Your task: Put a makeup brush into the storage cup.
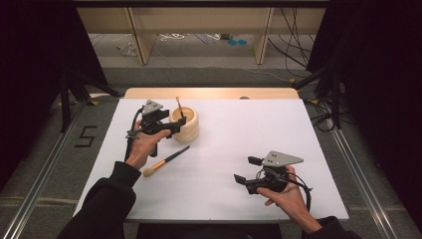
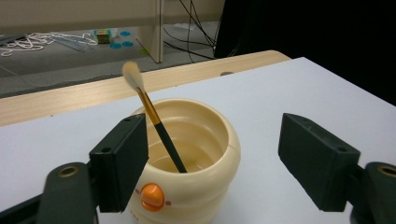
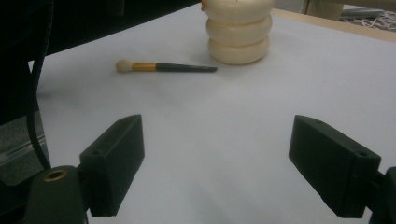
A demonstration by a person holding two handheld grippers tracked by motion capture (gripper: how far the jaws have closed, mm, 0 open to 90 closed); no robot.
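white table top (image 1: 308, 129), wooden edge (image 1: 211, 93) (far side), floor cables (image 1: 293, 45)

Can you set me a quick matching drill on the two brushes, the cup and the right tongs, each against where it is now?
Things:
1. Brush with bristles up
2. Brush lying flat
3. Cream ribbed cup
4. Right tongs

Places or states:
A. On the white table, between the left hand and the right tongs
B. Open, holding nothing, near the table's front edge
C. Standing inside the cup
D. In front of the open left tongs

Pairs: 1-C, 2-A, 3-D, 4-B
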